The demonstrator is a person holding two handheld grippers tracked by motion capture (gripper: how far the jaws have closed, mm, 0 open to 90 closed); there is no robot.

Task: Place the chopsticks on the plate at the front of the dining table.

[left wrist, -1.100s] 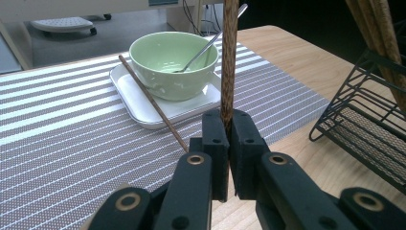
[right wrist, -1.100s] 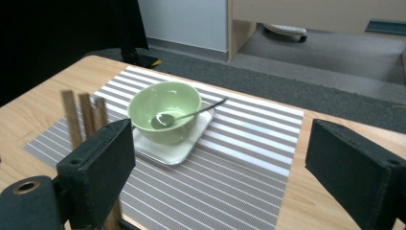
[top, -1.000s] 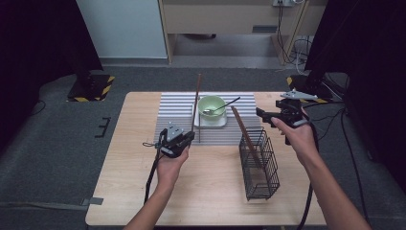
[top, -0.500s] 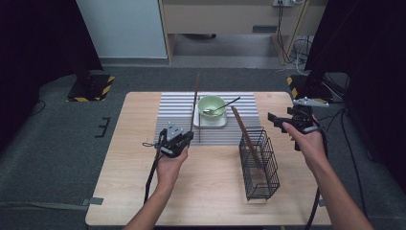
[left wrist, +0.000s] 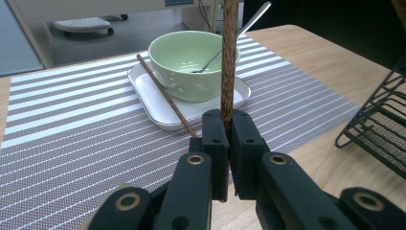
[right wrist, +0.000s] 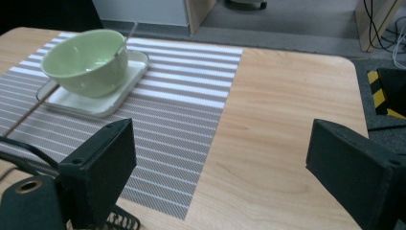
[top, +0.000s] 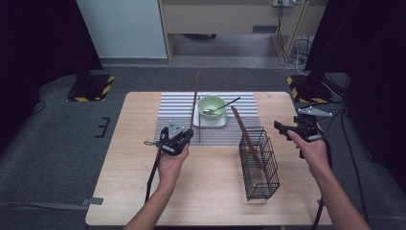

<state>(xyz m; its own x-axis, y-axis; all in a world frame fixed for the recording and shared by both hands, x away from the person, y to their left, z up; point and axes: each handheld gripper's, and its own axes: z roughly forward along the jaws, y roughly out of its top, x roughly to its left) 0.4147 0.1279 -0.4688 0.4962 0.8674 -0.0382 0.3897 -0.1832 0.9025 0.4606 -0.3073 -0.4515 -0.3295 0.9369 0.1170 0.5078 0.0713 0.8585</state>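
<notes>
Wooden table [top: 119, 191] carries a striped mat [top: 177, 108]. Left gripper [top: 176, 139] pinches an upright chopstick [left wrist: 229, 62] near the bowl [left wrist: 189, 62]. Right gripper [top: 292, 132], jaws spread and empty, sits right of the wire basket [top: 261, 165].

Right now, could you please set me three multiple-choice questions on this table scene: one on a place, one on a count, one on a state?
1. Where does the spoon rest?
A. in the green bowl
B. in the wire basket
C. on the floor

2. How many chopsticks lie flat beside the tray?
A. none
B. one
C. three

3. How do the left gripper jaws stand?
A. wide open
B. shut on a chopstick
C. shut on the spoon

Answers: 1 A, its handle sticks out over the rim; 2 B, a single stick lies there; 3 B, the jaws clamp the upright stick.
</notes>
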